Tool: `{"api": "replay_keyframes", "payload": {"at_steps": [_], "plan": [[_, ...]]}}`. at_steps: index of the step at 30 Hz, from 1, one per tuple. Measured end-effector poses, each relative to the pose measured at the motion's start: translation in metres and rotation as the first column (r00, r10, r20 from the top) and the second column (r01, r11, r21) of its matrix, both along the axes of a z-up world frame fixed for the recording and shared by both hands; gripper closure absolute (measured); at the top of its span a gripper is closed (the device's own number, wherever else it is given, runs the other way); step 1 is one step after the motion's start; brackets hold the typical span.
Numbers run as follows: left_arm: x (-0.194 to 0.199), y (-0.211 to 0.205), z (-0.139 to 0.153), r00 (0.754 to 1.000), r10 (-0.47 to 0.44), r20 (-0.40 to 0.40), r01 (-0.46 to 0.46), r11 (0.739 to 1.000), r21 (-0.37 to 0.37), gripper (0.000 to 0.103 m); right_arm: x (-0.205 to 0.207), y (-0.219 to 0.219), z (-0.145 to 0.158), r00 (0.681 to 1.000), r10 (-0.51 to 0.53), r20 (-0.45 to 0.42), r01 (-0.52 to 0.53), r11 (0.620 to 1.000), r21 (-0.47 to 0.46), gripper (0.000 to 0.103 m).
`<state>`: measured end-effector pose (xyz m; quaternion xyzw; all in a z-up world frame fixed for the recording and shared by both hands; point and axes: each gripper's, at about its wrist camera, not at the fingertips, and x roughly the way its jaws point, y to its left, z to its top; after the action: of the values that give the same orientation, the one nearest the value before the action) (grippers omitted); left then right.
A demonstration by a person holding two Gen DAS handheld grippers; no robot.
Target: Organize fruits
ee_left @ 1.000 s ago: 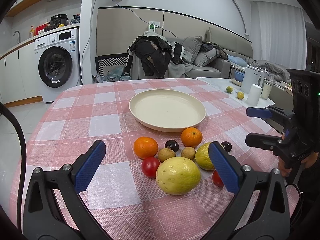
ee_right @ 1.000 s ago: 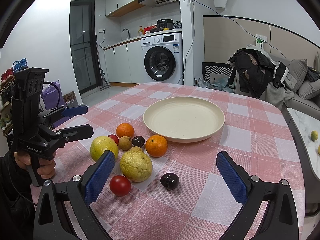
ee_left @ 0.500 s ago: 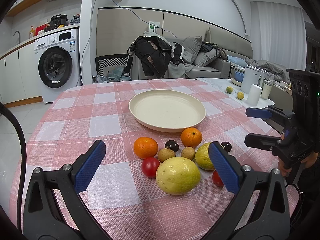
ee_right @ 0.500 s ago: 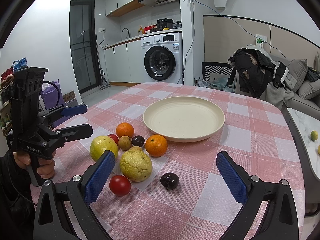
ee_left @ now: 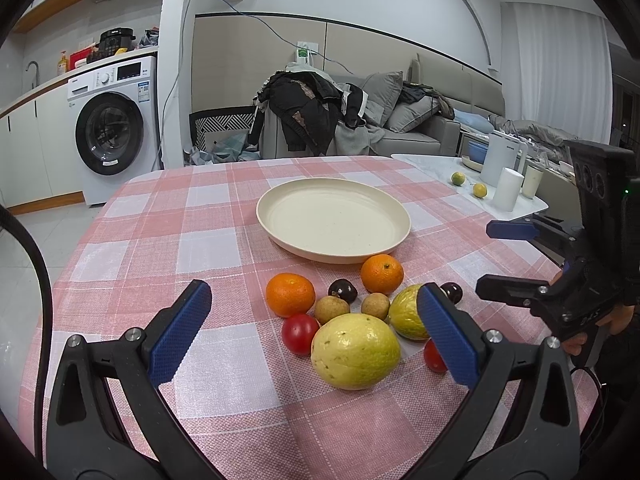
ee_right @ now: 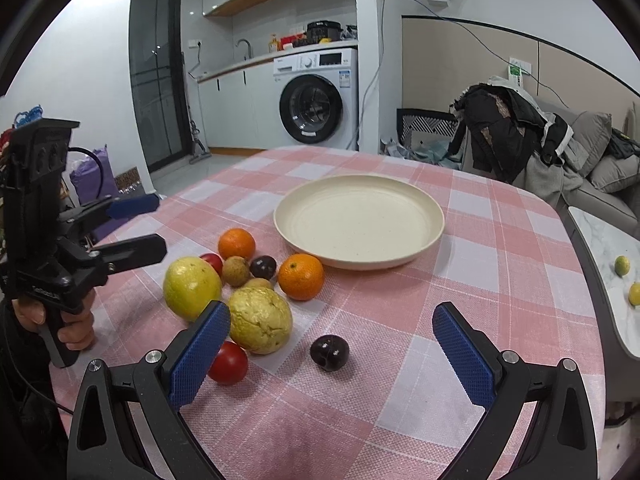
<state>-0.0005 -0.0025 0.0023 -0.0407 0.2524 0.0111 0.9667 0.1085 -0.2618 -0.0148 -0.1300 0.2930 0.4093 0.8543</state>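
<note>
Nothing sorted yet: plate (ee_left: 333, 222) is bare, all fruit (ee_left: 355, 356) sits on the bench (ee_left: 160, 240) (both grippers (ee_left: 314, 330) (ee_right: 330, 346) spread wide, holding nothing).

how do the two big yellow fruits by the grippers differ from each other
The smooth yellow-green fruit has an even, glossy skin, while the wrinkled yellow fruit is dimpled, duller and more golden. The smooth one lies nearer the left gripper; the wrinkled one lies nearer the right gripper, beside a red tomato. Both are roundish, similar in size, and lie on the checked tablecloth, outside the plate.
</note>
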Motion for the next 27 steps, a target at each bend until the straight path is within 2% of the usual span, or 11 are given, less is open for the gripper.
{"api": "replay_keyframes", "payload": {"at_steps": [7,15,18,20,22,27], "plan": [[0.004,-0.001,-0.004,0.999,-0.03,-0.038,0.029,0.999,-0.022,0.001,0.01,-0.001,0.003,0.999,-0.036,-0.039,0.033,0.997,-0.069,0.0],[0.005,-0.016,-0.009,0.995,-0.081,-0.063,0.082,0.997,0.012,0.001,0.008,0.009,-0.01,0.997,-0.038,-0.069,0.024,0.981,-0.193,0.001],[0.006,-0.019,-0.011,0.991,-0.112,-0.07,0.114,0.993,0.013,0.008,0.008,0.013,-0.014,0.996,-0.026,-0.086,0.007,0.976,-0.217,0.01],[0.007,-0.02,-0.013,0.988,-0.128,-0.091,0.13,0.992,0.011,0.018,0.009,0.013,-0.017,0.994,-0.023,-0.103,-0.001,0.973,-0.23,0.016],[0.009,-0.021,-0.016,0.983,-0.142,-0.115,0.144,0.99,0.008,0.024,0.01,0.014,-0.02,0.992,-0.015,-0.125,-0.014,0.974,-0.226,0.028],[0.014,-0.022,-0.022,0.973,-0.164,-0.16,0.165,0.986,-0.009,0.036,0.013,0.018,-0.024,0.986,-0.004,-0.166,-0.034,0.974,-0.224,0.041]]}}
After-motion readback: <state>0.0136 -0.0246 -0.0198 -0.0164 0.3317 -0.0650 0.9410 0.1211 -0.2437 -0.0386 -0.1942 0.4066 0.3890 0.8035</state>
